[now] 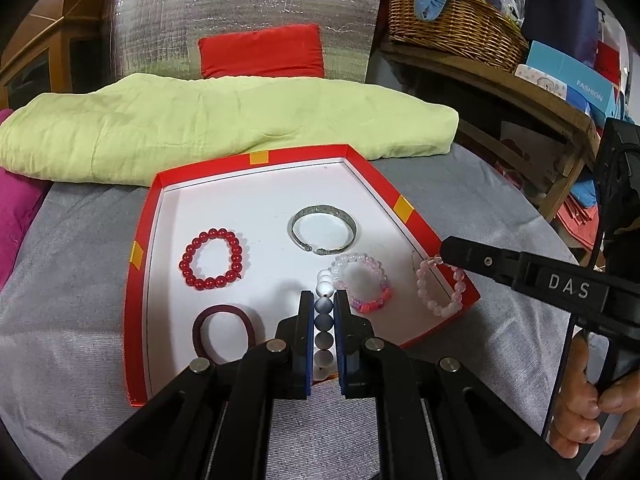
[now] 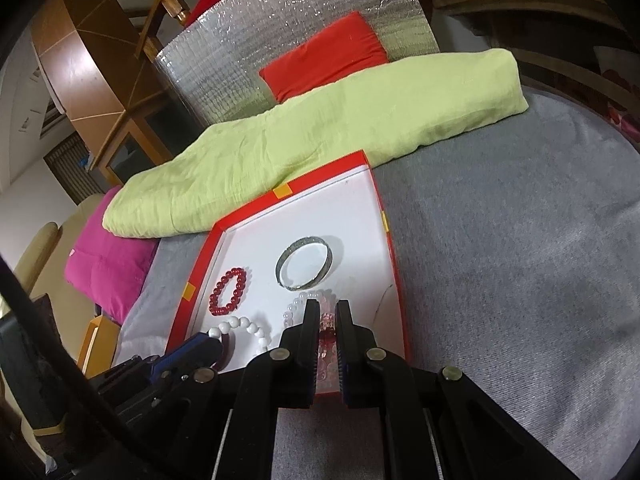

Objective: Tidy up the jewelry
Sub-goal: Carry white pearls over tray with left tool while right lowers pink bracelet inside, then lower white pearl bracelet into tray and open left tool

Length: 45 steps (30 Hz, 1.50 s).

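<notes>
A red tray (image 1: 140, 280) with a white floor lies on a grey cover. It holds a red bead bracelet (image 1: 212, 258), a silver bangle (image 1: 323, 228), a dark maroon hair tie (image 1: 224, 330) and a pink-and-clear bead bracelet (image 1: 362, 284). My left gripper (image 1: 324, 298) is shut on a white-and-grey bead bracelet (image 1: 324, 320) over the tray's near edge. My right gripper (image 2: 326, 308) is shut on a pale pink bead bracelet (image 2: 325, 336), which hangs over the tray's right rim (image 1: 440, 300). The right gripper (image 1: 443, 254) shows in the left wrist view, the left gripper (image 2: 200, 344) in the right wrist view.
A folded green cloth (image 1: 224, 124) lies just behind the tray, with a red cushion (image 1: 262, 54) and a foil mat (image 1: 240, 12) beyond it. A magenta cushion (image 2: 108, 256) sits at the left. A wicker basket (image 1: 452, 24) stands on a wooden shelf (image 1: 520, 92) at the right.
</notes>
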Available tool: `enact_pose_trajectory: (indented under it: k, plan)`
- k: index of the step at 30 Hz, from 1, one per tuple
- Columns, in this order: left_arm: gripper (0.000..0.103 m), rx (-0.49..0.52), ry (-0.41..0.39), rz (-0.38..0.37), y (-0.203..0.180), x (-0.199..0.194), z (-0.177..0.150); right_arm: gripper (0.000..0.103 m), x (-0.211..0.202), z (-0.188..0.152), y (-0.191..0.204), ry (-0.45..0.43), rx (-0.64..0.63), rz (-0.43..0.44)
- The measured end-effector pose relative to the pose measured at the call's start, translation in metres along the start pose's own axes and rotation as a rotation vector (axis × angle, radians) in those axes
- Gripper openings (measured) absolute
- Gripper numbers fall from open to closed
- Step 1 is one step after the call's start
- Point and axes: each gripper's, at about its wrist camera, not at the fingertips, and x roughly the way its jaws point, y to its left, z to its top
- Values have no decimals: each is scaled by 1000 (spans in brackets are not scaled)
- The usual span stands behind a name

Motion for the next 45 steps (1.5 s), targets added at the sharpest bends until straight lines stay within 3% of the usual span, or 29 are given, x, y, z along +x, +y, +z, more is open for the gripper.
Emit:
enact_pose_trajectory:
  k: [45]
  plan:
    - [10, 21, 24, 41, -5, 10, -1, 9, 12, -5, 4, 42, -8, -1]
